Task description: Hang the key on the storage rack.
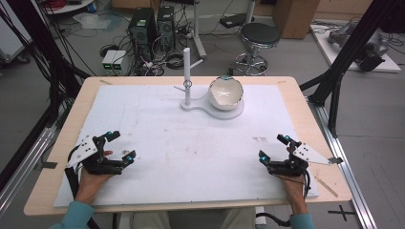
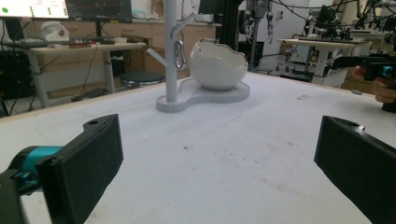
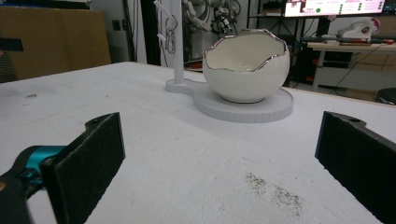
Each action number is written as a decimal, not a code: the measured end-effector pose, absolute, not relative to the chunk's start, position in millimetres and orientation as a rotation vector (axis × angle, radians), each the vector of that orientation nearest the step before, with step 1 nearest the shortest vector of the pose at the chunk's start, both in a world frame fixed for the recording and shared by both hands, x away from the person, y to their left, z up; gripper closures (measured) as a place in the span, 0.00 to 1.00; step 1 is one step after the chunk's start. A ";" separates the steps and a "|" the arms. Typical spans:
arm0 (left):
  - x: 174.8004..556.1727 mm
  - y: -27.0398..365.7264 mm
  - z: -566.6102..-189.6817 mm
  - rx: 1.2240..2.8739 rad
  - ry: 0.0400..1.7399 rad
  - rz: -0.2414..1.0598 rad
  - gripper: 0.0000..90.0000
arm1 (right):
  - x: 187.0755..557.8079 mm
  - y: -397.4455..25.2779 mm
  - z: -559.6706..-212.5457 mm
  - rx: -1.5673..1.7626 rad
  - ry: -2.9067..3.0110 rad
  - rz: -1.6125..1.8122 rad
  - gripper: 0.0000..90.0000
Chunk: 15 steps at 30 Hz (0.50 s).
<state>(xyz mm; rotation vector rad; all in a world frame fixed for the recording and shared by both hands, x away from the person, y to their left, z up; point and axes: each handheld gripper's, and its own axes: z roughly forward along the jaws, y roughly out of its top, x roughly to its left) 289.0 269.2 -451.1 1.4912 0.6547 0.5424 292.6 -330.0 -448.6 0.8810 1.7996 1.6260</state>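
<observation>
Both grippers sit low at the near edge of the table (image 1: 57,143), one at each corner of the white mat (image 1: 157,143). The left gripper (image 1: 121,146) is at the near left with its jaws spread wide and nothing between them; its own view shows the same, two black pads far apart with bare mat in the gap. The right gripper (image 1: 274,147) is at the near right, jaws also wide apart and holding nothing, and the right gripper view confirms it. Each one is held by a hand coming in from the near edge, teal sleeves at the wrists.

The stuff nearest them is still well apart, out at the far middle of the mat: a white stand (image 1: 187,76) with an upright post, a couple of short pegs, and a flat base that runs off to the right into a round pad. A small metal ring (image 2: 179,49) hangs off one peg, about halfway up the post. Right beside the post, on that round pad, sits a white bowl (image 1: 226,93) shaped like a cracked eggshell with a jagged silver rim, upright and looking empty.

Some faint grey smudges on the mat in the middle.
</observation>
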 end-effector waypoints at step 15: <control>279.7 275.9 -461.4 1.428 0.667 0.587 0.02 | 292.6 -329.9 -448.7 0.882 1.798 1.621 0.01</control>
